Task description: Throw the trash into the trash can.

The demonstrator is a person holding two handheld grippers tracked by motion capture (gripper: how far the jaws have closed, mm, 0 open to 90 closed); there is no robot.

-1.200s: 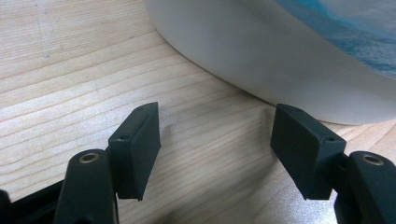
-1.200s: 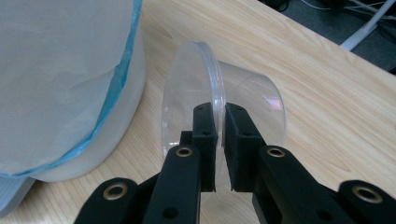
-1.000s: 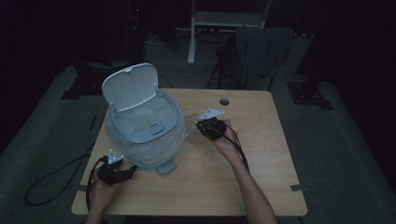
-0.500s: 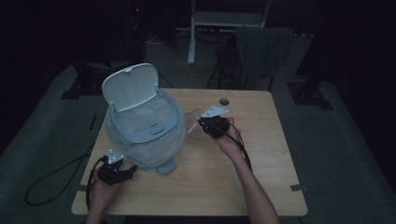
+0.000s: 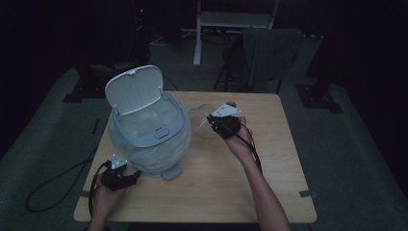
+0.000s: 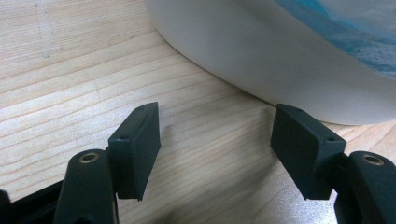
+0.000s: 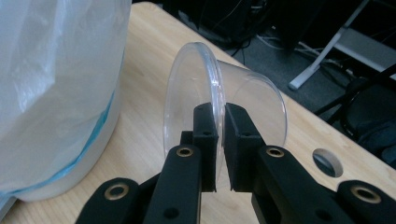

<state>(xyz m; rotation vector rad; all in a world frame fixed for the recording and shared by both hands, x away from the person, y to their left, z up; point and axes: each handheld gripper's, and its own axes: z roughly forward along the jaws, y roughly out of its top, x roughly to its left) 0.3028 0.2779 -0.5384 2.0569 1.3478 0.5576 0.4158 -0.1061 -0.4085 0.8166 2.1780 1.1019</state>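
cup (image 7: 224, 112) lifted slightly | right gripper (image 7: 221, 122) clamps its rim | left gripper (image 6: 217, 135) wide, empty

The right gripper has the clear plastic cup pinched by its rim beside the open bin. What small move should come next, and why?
Probably carry the clear plastic cup up and across to the bin's opening. The right gripper pinches its rim, the white lid stands open, and the cup is beside the bag-lined bin, not above it. The left gripper is open by the base.
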